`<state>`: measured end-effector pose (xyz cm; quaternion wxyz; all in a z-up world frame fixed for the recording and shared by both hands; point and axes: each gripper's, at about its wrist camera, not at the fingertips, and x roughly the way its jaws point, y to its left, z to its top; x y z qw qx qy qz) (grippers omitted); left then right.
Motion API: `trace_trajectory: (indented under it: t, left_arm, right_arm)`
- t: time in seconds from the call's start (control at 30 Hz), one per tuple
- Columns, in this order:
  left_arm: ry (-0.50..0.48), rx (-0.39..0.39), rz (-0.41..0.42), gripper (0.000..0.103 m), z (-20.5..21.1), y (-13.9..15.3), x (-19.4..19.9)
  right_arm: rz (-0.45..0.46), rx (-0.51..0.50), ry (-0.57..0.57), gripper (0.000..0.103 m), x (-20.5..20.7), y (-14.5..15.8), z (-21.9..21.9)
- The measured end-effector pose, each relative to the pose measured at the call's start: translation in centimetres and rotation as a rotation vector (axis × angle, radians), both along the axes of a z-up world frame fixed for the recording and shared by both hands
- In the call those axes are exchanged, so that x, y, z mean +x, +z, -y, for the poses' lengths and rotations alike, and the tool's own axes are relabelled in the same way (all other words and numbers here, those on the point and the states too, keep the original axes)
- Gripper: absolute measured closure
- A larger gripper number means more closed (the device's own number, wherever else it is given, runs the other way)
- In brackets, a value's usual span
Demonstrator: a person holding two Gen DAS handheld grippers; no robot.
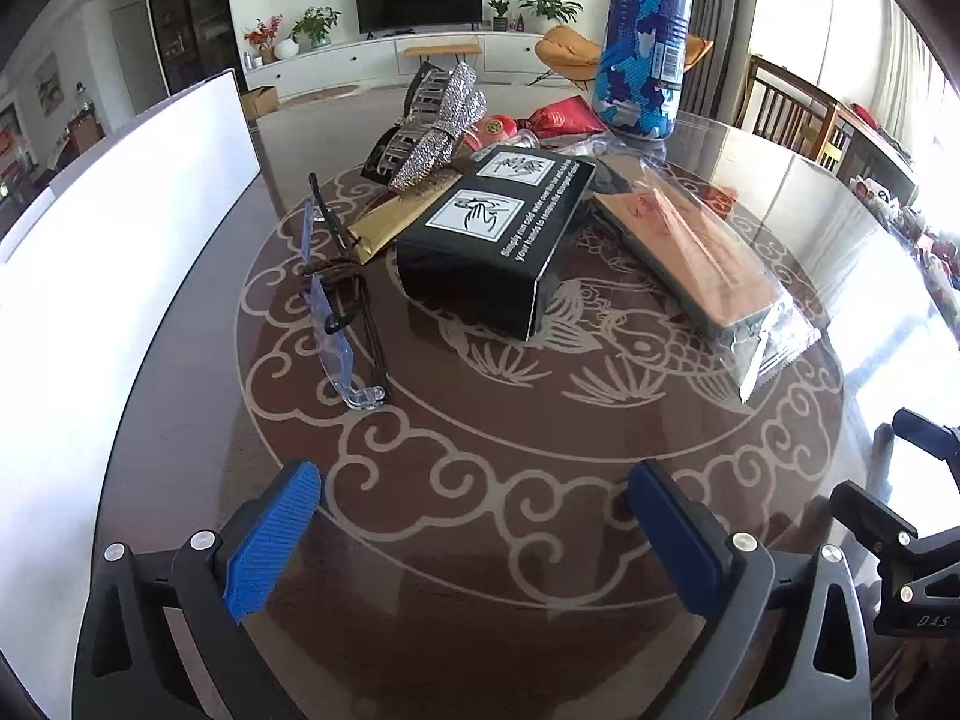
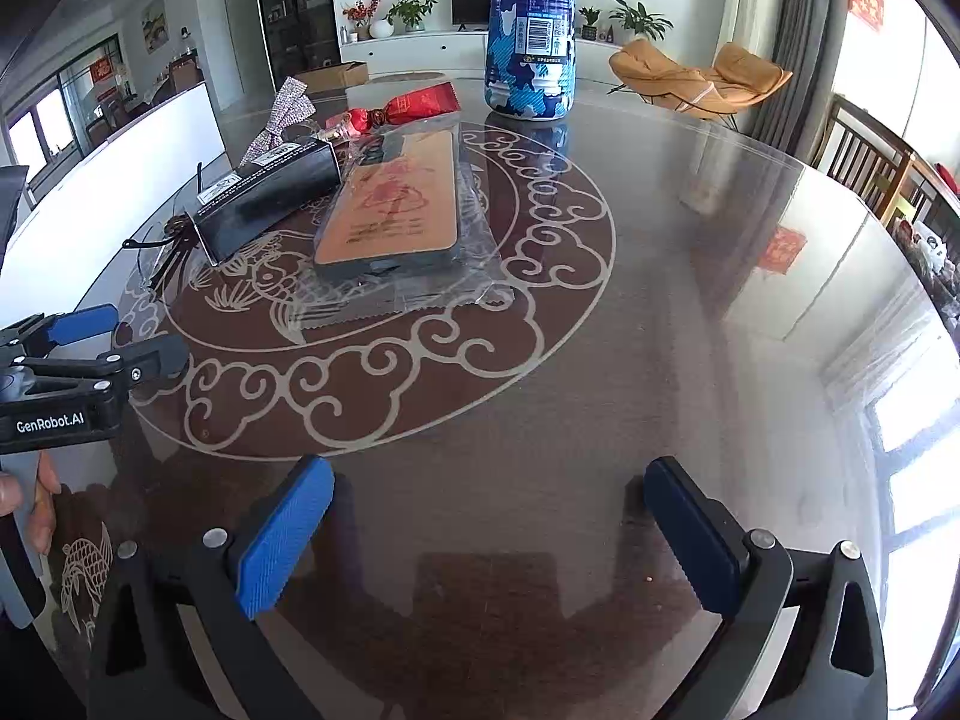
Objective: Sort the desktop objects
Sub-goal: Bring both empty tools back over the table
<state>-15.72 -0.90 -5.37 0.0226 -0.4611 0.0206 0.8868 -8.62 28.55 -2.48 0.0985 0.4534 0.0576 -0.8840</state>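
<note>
Left gripper (image 1: 474, 480) jaws wide apart, nothing between the pads, only bare glass table (image 1: 480, 540). Right gripper (image 2: 489, 474) same: spread wide, empty. Ahead of the left fingers: black box (image 1: 498, 240), glasses (image 1: 336, 300) off to its left, bagged phone case (image 1: 690, 246) to its right, blue can (image 1: 645, 36) upright farthest back.

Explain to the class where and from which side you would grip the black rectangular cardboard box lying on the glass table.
Grip the black rectangular cardboard box across its two long side faces, coming down from above at the nearer end. It lies flat, and that end is clear, while its far end is crowded by the glittery silver bow hair clip and wrapped packets.
</note>
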Motion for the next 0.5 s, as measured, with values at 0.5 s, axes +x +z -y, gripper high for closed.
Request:
trace_trajectory:
  t: [0.5]
  left_arm:
    - [0.007, 0.003, -0.008, 0.0, 0.02, 0.08, 0.08]
  right_arm:
    - [0.0, 0.0, 0.002, 0.0, 0.02, -0.01, -0.05]
